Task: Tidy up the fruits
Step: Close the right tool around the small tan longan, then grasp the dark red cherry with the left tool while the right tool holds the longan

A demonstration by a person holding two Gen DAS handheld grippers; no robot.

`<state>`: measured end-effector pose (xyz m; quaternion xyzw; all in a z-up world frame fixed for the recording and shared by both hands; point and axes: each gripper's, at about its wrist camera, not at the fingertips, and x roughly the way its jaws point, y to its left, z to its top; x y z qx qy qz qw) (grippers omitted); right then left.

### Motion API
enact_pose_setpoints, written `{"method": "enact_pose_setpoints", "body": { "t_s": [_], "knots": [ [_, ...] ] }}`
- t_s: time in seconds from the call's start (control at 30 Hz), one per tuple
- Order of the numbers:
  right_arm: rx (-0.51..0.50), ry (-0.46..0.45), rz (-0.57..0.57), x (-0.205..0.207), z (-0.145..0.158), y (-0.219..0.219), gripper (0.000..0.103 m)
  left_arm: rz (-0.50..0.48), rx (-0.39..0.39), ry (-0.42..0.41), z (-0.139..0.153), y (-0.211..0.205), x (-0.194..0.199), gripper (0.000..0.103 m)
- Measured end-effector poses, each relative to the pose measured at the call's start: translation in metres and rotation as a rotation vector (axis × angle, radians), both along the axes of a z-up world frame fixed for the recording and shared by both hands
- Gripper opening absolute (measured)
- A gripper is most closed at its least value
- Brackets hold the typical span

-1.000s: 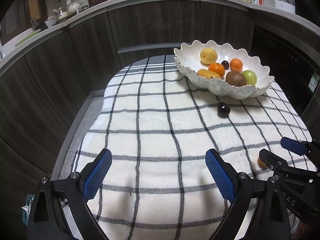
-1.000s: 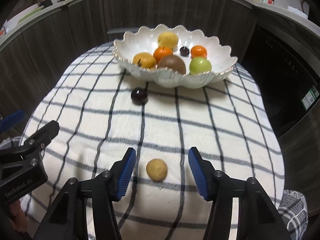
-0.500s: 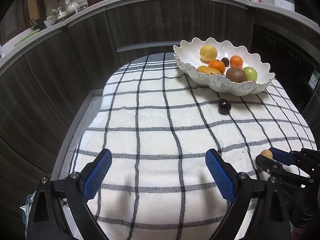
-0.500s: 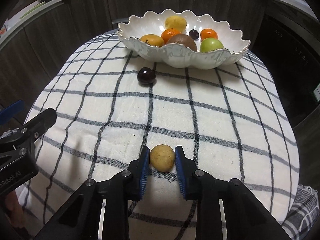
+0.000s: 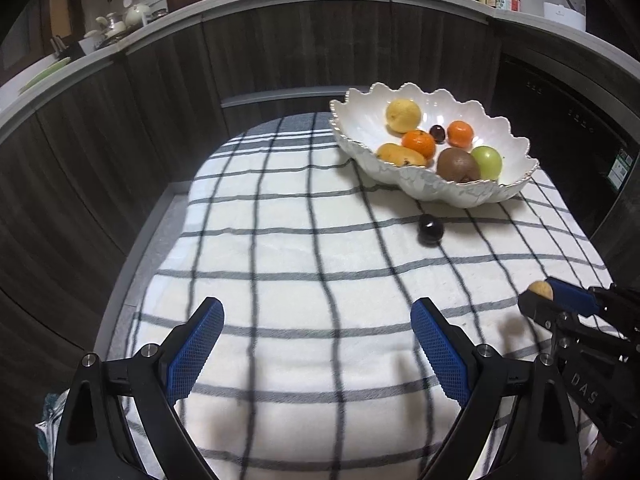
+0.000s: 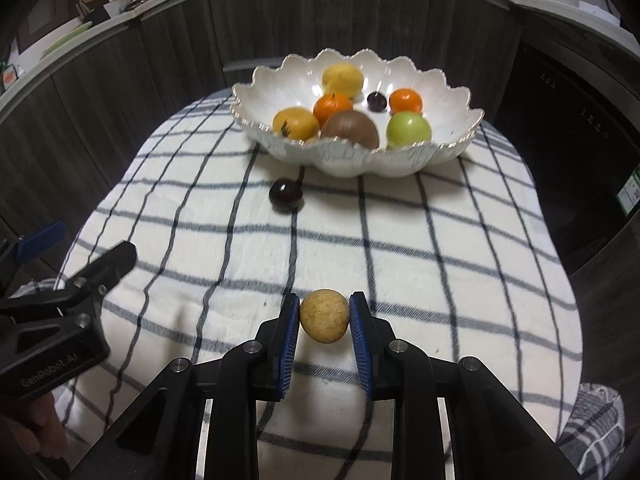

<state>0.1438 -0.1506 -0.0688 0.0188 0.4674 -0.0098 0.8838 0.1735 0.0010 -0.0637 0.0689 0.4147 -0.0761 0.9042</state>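
Note:
My right gripper (image 6: pixel 325 312) is shut on a small tan round fruit (image 6: pixel 324 316) and holds it just above the checked cloth (image 6: pixel 440 240); the fruit also shows in the left wrist view (image 5: pixel 541 290). A dark plum (image 6: pixel 283 195) lies on the cloth in front of the white scalloped bowl (image 6: pixel 360 160), which holds several fruits. The plum (image 5: pixel 430 229) and bowl (image 5: pixel 448 192) show in the left wrist view too. My left gripper (image 5: pixel 316 340) is open and empty over the near cloth.
Dark curved cabinet fronts (image 5: pixel 160 100) ring the table, with a counter of kitchenware above. The cloth's edge drops off at the left (image 5: pixel 132 280) and right (image 6: pixel 568 280).
My right gripper shut on the tan fruit and lifted it slightly off the cloth. The left gripper stayed open and barely moved.

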Motion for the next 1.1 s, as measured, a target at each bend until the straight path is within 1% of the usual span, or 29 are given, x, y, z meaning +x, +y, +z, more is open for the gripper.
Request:
{"method": "enact_pose_setpoints", "body": {
  "t_s": [0.17,0.4,0.43,0.5,0.53,0.6,0.67,0.83,1.03,1.1],
  "knots": [
    [0.005,-0.029,-0.038,0.008,0.011,-0.019,0.027,-0.026,0.001,0.005,0.0,-0.023,0.011,0.096],
    [-0.008,-0.06,-0.078,0.026,0.019,-0.051,0.027,-0.049,0.004,-0.018,-0.005,-0.057,0.033,0.094],
    [-0.01,-0.065,-0.087,0.03,0.02,-0.056,0.027,-0.052,0.005,-0.019,-0.007,-0.062,0.038,0.093],
    [-0.016,-0.071,-0.099,0.035,0.02,-0.063,0.027,-0.058,0.003,-0.018,-0.009,-0.069,0.045,0.085],
    [-0.014,-0.071,-0.104,0.037,0.019,-0.066,0.027,-0.063,0.0,-0.017,-0.011,-0.074,0.049,0.084],
    [-0.006,-0.069,-0.109,0.039,0.017,-0.069,0.027,-0.075,-0.001,-0.011,-0.015,-0.082,0.055,0.077],
    [0.0,-0.067,-0.117,0.042,0.014,-0.073,0.027,-0.092,0.003,-0.002,-0.02,-0.09,0.061,0.073],
    [0.025,-0.055,-0.144,0.048,0.005,-0.086,0.027,-0.115,0.015,0.01,-0.031,-0.103,0.07,0.07],
    [0.042,-0.038,-0.152,0.053,-0.004,-0.091,0.027,-0.127,0.025,0.022,-0.04,-0.112,0.078,0.067],
    [0.045,-0.035,-0.151,0.053,-0.006,-0.091,0.027,-0.135,0.029,0.029,-0.043,-0.114,0.08,0.061]
  ]
}}
